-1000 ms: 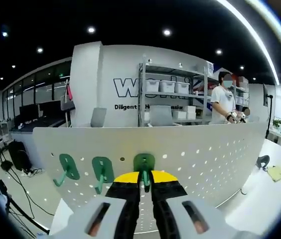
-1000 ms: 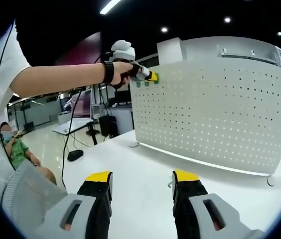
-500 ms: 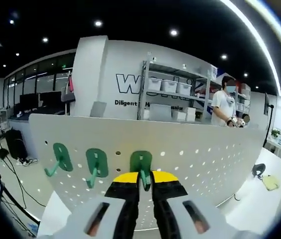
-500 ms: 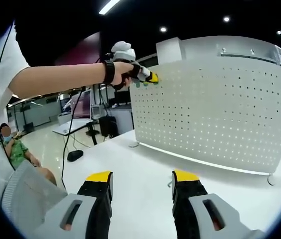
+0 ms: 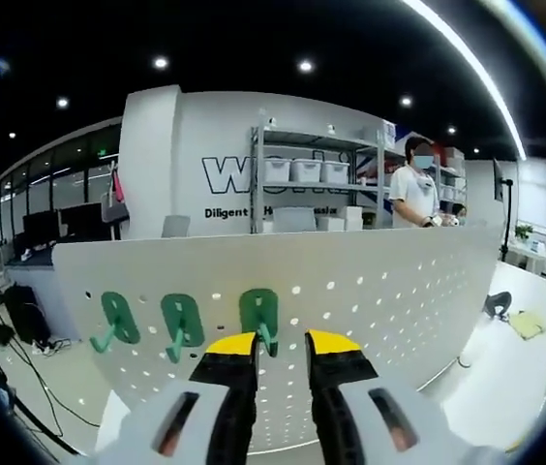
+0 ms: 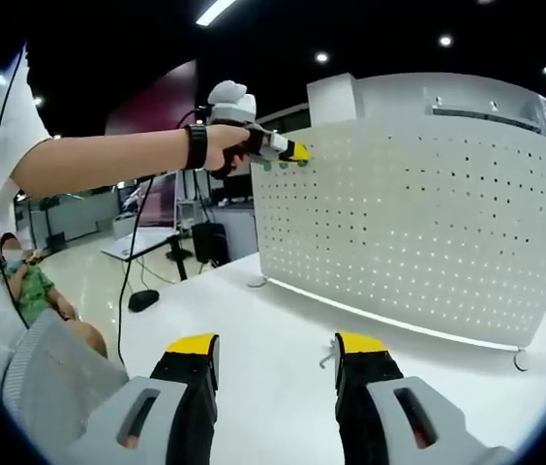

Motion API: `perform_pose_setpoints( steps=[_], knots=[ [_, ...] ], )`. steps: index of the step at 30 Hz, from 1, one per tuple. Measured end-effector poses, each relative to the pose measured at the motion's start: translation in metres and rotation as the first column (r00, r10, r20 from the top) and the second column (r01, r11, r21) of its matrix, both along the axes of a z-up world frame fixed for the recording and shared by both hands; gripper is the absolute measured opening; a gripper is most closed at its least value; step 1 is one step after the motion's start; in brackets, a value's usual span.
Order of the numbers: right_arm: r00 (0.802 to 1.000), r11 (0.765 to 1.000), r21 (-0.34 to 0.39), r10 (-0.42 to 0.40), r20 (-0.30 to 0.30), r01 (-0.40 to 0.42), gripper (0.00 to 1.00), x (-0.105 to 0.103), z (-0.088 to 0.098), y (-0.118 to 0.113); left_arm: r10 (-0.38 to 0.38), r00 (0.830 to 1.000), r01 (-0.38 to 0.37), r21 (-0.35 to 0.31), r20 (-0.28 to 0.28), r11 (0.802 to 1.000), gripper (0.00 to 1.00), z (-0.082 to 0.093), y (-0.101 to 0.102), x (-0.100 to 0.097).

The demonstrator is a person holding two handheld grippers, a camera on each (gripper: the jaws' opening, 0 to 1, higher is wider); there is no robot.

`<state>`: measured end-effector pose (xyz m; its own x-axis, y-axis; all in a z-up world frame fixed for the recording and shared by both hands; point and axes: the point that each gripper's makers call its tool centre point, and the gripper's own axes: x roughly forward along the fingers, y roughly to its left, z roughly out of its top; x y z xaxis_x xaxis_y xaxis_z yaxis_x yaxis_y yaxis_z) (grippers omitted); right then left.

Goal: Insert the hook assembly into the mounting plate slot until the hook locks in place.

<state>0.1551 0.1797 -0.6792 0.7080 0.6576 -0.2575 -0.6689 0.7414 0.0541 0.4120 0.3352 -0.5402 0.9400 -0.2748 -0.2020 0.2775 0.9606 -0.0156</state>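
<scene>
A white perforated mounting plate (image 5: 379, 291) stands upright on the table. Three green hooks hang on its upper left: two (image 5: 118, 320) (image 5: 181, 325) and a third hook (image 5: 258, 315) just beyond my left gripper (image 5: 281, 347). That gripper is open, its yellow-tipped jaws apart, and the third hook stands free just left of the gap. In the right gripper view a hand holds the left gripper (image 6: 297, 153) at the plate's (image 6: 418, 213) top left corner, by the green hooks (image 6: 283, 165). My right gripper (image 6: 278, 349) hangs open over the white table, holding nothing.
The white table (image 6: 254, 310) stretches in front of the plate. Behind the plate are a shelving rack (image 5: 317, 189) and a standing person (image 5: 413, 189). A dark object (image 5: 491, 305) and a yellow item (image 5: 527, 326) lie on the table's right. Another person (image 6: 26, 286) sits at far left.
My left gripper's jaws have opened and let go of the third green hook, which stays on the plate. The right gripper has hardly moved.
</scene>
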Motion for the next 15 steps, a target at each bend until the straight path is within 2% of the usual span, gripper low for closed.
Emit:
perform_pose_setpoints(
  steps=[3, 12, 15],
  knots=[
    [1.0, 1.0, -0.009, 0.007, 0.0, -0.007, 0.48, 0.001, 0.0, 0.0, -0.014, 1.0, 0.015, -0.014, 0.007, 1.0, 0.21, 0.001, 0.0, -0.005],
    [1.0, 0.999, -0.026, 0.023, 0.007, -0.022, 0.48, 0.003, 0.003, 0.0, -0.059, 0.998, 0.058, 0.006, 0.038, 0.998, 0.25, 0.001, -0.001, -0.025],
    [1.0, 0.999, -0.027, 0.024, 0.013, -0.024, 0.48, 0.003, 0.005, 0.002, -0.083, 0.996, 0.083, 0.008, 0.044, 0.997, 0.31, -0.001, -0.004, -0.03]
  ],
)
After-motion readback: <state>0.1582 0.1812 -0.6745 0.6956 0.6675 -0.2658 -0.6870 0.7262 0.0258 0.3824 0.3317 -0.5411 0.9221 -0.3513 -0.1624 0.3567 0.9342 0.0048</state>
